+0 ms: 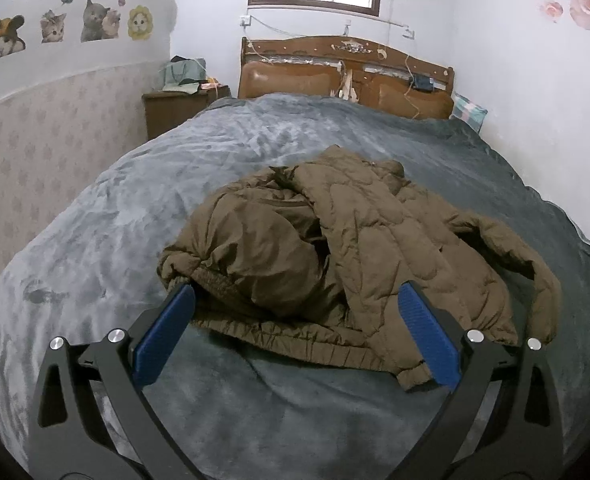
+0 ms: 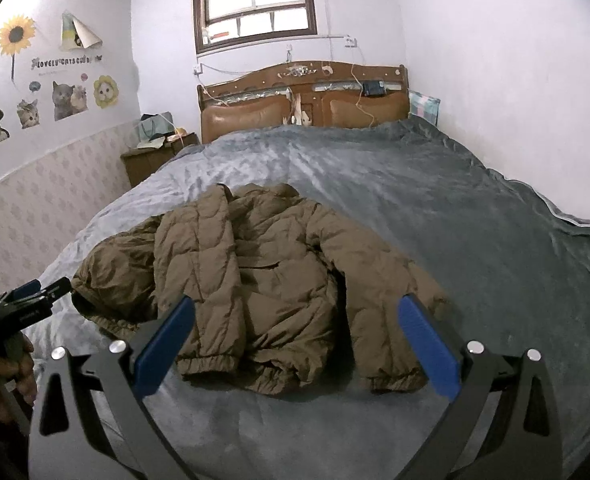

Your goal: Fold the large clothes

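I hold my left tool (image 1: 295, 332) and right tool (image 2: 295, 340) spread wide, gripping nothing, above a crumpled brown padded jacket (image 1: 335, 248) on the grey-blanketed bed (image 1: 95, 240). Beyond, wall stickers (image 2: 61, 62) read roughly "LOVELY CATS CLUB".

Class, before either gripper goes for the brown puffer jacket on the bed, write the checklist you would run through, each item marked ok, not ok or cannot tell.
1. Left gripper open, holding nothing: ok.
2. Right gripper open, holding nothing: ok.
3. Jacket spread flat for folding: not ok, it lies crumpled with one side bunched over itself.
4. Hem in view and facing the grippers: ok.
5. Bare blanket around the jacket to spread it: ok.
6. Zip open or closed: cannot tell.
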The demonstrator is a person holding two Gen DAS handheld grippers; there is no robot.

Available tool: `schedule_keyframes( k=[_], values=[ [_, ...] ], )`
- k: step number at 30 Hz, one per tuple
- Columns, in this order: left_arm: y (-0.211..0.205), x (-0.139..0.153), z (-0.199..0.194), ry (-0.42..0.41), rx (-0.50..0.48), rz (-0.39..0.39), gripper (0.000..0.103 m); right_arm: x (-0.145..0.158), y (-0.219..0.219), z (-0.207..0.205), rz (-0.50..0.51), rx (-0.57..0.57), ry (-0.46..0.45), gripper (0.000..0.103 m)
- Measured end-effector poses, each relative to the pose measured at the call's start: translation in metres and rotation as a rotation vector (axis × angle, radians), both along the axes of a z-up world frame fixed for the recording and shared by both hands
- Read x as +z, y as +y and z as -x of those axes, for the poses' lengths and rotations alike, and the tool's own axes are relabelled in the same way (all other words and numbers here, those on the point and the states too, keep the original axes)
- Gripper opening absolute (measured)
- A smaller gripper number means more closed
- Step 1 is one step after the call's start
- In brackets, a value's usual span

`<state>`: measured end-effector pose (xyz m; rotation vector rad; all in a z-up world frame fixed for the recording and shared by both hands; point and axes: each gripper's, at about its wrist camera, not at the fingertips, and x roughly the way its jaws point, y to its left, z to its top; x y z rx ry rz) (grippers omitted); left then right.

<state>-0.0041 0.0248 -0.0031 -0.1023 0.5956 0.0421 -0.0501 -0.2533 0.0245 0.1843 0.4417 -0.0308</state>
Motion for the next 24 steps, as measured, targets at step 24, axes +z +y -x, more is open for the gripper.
schedule_keyframes(
  k=[24],
  values=[
    [0.0030,0.0005,-0.0016,0.007,0.031,-0.023,0.100,-0.0066,-0.0035,-0.0076,0.006,-0.013,0.031,0.101]
  ],
)
